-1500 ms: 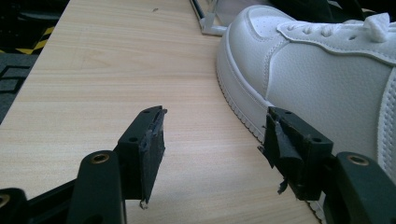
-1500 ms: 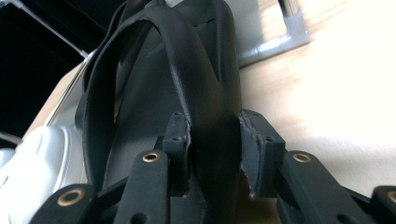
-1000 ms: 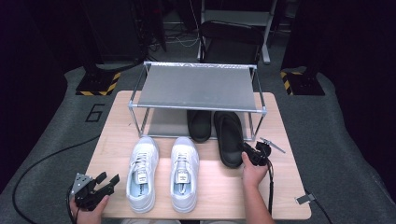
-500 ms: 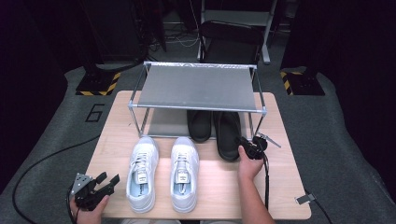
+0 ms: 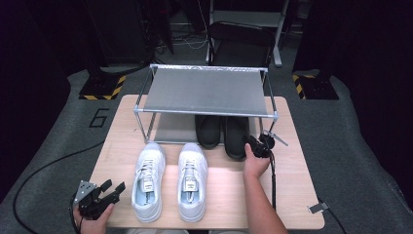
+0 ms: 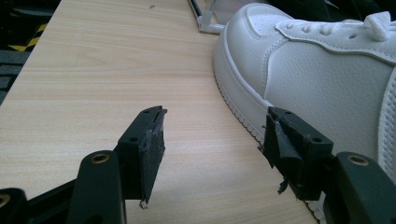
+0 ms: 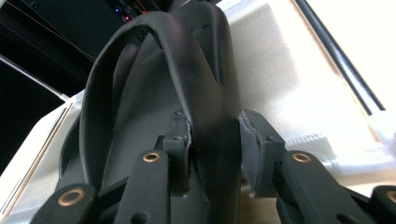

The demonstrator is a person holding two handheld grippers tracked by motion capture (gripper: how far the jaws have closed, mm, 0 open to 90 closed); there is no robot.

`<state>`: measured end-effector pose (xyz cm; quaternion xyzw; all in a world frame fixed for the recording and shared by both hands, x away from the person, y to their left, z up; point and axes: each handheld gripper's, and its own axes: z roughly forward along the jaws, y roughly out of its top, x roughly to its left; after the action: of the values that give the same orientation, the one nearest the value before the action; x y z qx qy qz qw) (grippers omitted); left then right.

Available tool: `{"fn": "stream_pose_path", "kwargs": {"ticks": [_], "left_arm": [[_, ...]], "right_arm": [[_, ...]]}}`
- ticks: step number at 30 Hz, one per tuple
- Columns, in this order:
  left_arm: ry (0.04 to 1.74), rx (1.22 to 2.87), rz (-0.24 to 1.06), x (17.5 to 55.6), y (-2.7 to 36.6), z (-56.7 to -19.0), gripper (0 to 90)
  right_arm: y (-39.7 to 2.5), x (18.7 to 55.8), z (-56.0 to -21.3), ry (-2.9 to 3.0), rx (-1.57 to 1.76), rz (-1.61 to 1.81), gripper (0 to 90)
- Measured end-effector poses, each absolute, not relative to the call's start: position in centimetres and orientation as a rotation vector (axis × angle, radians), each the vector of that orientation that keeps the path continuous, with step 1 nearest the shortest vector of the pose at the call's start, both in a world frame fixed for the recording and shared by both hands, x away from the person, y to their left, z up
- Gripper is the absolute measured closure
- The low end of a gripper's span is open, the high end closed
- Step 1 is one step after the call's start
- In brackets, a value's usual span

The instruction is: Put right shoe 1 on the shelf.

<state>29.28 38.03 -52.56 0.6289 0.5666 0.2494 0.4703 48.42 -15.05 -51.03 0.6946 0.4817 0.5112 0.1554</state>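
Left gripper: yours, held low at the near-left corner of the wooden table. Jaws stand wide apart with nothing between them; in the left gripper view bare tabletop shows in the gap, and the toe of the left white sneaker lies just beside the far jaw. No change from half a second ago; this hand is idle.

White sneakers, pair: left one and right one stand side by side on the near half of the table, toes toward the rack, laces tied. Untouched.

Shoe rack: metal frame with a grey fabric top shelf, standing on the far half of the table. Lower tier is bare at its left half.

Black shoes, pair: left one sits under the top shelf, heel toward you. Right one lies just beside it, its heel end at your right gripper.

Right gripper: closed on the heel rim of the right black shoe; the right gripper view shows both pads pressed against the black heel collar. Change: over the last second this shoe has slid forward from well out in front of the rack to mostly under the shelf, and now lies nearly level with its partner. Judgement: the black pair is all but shelved; release looks due, then the white pair for the free space.
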Motion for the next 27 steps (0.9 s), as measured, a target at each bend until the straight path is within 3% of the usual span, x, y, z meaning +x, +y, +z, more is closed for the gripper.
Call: {"fn": "stream_pose_path", "kwargs": {"ticks": [27], "left_arm": [[1.379,1.547,0.596,29.5,37.9,-52.6,38.0]], "right_arm": [[-14.6,50.7,-52.7,1.313,2.062,1.402,65.6]]}}
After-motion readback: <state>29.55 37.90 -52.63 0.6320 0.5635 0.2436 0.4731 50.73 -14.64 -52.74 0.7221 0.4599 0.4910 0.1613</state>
